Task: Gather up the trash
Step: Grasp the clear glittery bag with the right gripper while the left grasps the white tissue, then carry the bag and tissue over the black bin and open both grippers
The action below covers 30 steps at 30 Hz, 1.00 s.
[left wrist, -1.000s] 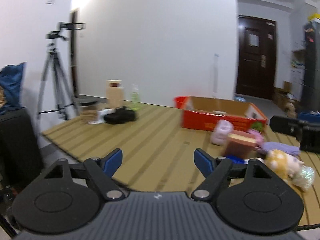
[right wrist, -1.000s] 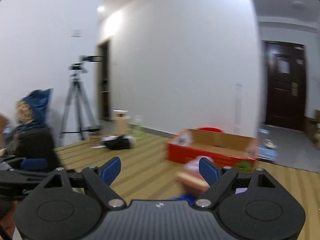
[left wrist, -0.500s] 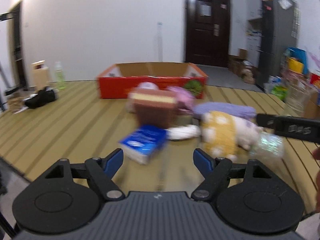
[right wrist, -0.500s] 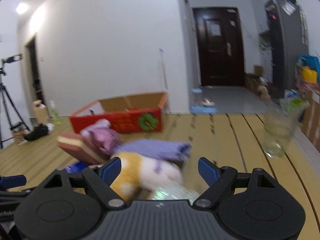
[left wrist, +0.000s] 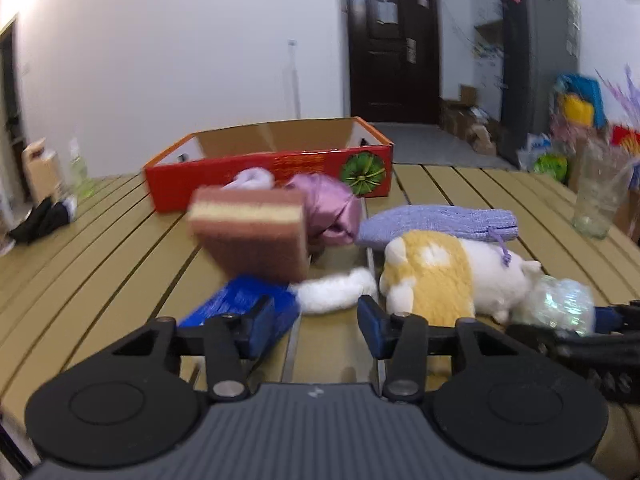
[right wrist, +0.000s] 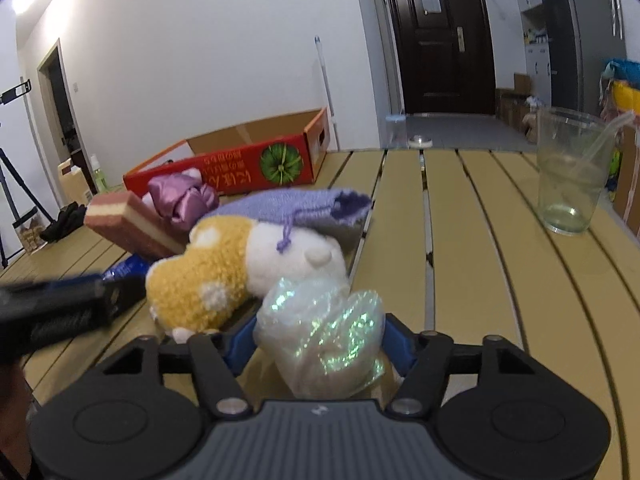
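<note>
A crumpled iridescent plastic wrapper (right wrist: 320, 344) lies on the slatted table between the open fingers of my right gripper (right wrist: 320, 340); it also shows in the left wrist view (left wrist: 560, 306). My left gripper (left wrist: 322, 316) is open and empty, low over the table by a blue tissue pack (left wrist: 240, 308) and a white fluffy piece (left wrist: 336, 292). A yellow-and-white plush toy (right wrist: 240, 272), a purple knit pouch (right wrist: 304, 208), a pink satin bundle (right wrist: 180, 200) and a brown-and-cream sponge block (left wrist: 252, 232) lie close together.
An open red cardboard box (left wrist: 272, 164) stands behind the pile. A clear plastic cup with a straw (right wrist: 568, 168) stands at the right. A black item (left wrist: 40, 216) and a bottle (left wrist: 80, 168) sit at the far left. The table edge is just below both grippers.
Both grippers swung right from the far table end to the pile and came closer and lower. The wrapper now sits between the right fingers; the left gripper nears the blue pack.
</note>
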Available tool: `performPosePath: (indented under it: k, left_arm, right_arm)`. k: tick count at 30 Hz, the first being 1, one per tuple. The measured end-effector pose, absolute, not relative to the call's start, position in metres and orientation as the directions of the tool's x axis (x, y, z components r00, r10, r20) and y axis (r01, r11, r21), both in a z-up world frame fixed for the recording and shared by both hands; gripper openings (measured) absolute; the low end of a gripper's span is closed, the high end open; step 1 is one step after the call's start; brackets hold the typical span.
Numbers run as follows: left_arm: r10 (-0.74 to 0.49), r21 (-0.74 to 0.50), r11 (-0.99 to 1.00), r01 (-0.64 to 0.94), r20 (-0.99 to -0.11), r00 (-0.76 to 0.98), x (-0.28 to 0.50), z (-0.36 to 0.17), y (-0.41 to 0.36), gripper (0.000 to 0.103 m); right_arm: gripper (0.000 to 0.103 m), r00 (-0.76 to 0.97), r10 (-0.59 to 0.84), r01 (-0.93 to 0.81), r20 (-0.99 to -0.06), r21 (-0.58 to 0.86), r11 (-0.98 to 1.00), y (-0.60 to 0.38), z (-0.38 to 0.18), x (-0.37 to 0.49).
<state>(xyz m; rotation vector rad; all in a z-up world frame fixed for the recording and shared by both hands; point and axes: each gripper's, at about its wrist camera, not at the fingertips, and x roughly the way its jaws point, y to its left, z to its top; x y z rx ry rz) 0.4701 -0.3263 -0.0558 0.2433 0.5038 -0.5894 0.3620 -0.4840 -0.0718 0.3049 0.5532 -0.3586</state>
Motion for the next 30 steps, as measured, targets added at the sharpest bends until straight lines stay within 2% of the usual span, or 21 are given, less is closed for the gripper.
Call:
performPosePath:
  k: [2, 6, 9, 12, 13, 15, 16, 18, 23, 30]
  left_arm:
    - [-0.452, 0.082, 0.806, 0.586, -0.553, 0.7, 0.487, -0.059, -0.34, 0.045]
    - [-0.475, 0.036, 0.794, 0.607, -0.586, 0.657, 0.511, -0.06, -0.352, 0.067]
    - [-0.467, 0.032, 0.786, 0.617, -0.623, 0.627, 0.522, -0.068, -0.363, 0.067]
    - [-0.445, 0.053, 0.788, 0.614, -0.641, 0.626, 0.525, -0.074, -0.37, 0.051]
    - [-0.454, 0.061, 0.778, 0.626, -0.634, 0.626, 0.523, -0.075, -0.371, 0.034]
    - [-0.493, 0.04, 0.749, 0.661, -0.632, 0.597, 0.517, -0.075, -0.371, 0.019]
    - [-0.486, 0.058, 0.748, 0.661, -0.63, 0.606, 0.513, -0.075, -0.374, 0.016]
    - [-0.478, 0.075, 0.749, 0.658, -0.626, 0.616, 0.509, -0.075, -0.375, 0.014]
    - [-0.5, 0.023, 0.768, 0.64, -0.603, 0.622, 0.507, -0.064, -0.359, 0.013]
    - [-0.57, -0.012, 0.764, 0.646, -0.484, 0.664, 0.481, -0.009, -0.308, 0.013]
  right_arm:
    - [0.06, 0.79, -0.248, 0.411, -0.56, 0.185, 0.892, -0.485, -0.072, 0.363]
    - [0.058, 0.794, -0.246, 0.411, -0.556, 0.194, 0.891, -0.486, -0.072, 0.362]
    - [0.057, 0.795, -0.244, 0.409, -0.555, 0.193, 0.892, -0.486, -0.071, 0.362]
    - [0.055, 0.796, -0.239, 0.403, -0.556, 0.192, 0.895, -0.484, -0.071, 0.361]
    - [0.053, 0.797, -0.239, 0.402, -0.555, 0.192, 0.895, -0.484, -0.071, 0.361]
    - [0.048, 0.797, -0.239, 0.404, -0.554, 0.196, 0.893, -0.485, -0.071, 0.36]
    - [0.044, 0.797, -0.241, 0.407, -0.554, 0.198, 0.892, -0.485, -0.071, 0.359]
    - [0.041, 0.798, -0.242, 0.41, -0.552, 0.202, 0.89, -0.487, -0.071, 0.359]
    - [0.037, 0.809, -0.253, 0.413, -0.531, 0.206, 0.887, -0.488, -0.067, 0.355]
    - [0.037, 0.848, -0.298, 0.407, -0.438, 0.179, 0.896, -0.475, -0.043, 0.347]
